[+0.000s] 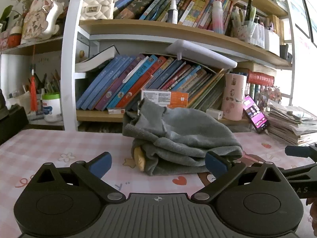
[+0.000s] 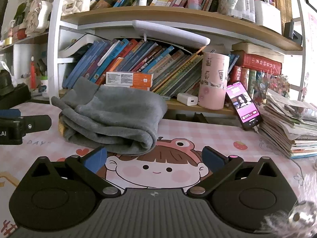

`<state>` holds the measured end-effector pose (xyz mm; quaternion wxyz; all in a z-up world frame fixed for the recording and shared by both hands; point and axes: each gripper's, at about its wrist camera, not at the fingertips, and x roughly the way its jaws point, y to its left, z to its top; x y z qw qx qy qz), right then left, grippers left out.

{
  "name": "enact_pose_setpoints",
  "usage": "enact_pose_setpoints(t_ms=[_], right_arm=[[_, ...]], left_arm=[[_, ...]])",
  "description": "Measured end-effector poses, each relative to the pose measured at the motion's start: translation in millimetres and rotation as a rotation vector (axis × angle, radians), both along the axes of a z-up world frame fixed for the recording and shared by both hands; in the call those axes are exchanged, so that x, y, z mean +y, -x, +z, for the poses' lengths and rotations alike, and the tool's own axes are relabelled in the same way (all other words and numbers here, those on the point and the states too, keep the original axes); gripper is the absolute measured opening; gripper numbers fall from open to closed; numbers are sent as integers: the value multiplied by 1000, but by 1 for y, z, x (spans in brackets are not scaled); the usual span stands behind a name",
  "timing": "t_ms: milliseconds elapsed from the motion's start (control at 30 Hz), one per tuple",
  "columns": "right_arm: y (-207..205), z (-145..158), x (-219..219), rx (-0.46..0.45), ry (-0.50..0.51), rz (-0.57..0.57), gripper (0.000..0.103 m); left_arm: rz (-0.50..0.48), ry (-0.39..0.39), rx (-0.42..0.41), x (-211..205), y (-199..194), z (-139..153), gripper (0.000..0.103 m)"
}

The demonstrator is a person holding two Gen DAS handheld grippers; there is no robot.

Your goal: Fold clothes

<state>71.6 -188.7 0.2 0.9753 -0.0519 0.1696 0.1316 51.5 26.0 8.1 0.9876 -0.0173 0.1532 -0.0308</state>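
left gripper (image 1: pixel 157 165) and right gripper (image 2: pixel 153 159) both spread wide, empty, facing folded grey garment (image 1: pixel 178 138) on pink table mat (image 1: pixel 49 148).

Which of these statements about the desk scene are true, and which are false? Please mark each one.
1. The grey garment lies in a folded bundle on the pink mat. True.
2. The right tool is shut on the garment. False: its jaws are open and hold nothing.
3. A phone with a lit screen leans beside the stack of papers. True.
4. The left tool is shut. False: its jaws are wide open, just in front of the garment.
5. The pink cylinder stands upright on the low shelf. True.
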Motion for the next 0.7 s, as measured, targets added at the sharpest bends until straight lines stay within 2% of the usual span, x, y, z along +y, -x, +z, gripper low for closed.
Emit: enact_pose_setpoints(t_ms=[333,433,533,700], right_arm=[[4,0,6,-28,34,17,103],[3,0,5,-21,32,13,103],[1,0,3,-10,21,2,103],[0,-1,3,-1,16,-2,103]], left_arm=[[10,-45,18,-11,8,-1,103],[10,-96,4,-19,12,-2,103],[16,-112,-5,-21,13,-2,103],[30,-100,-23,-18,14,-2,103]])
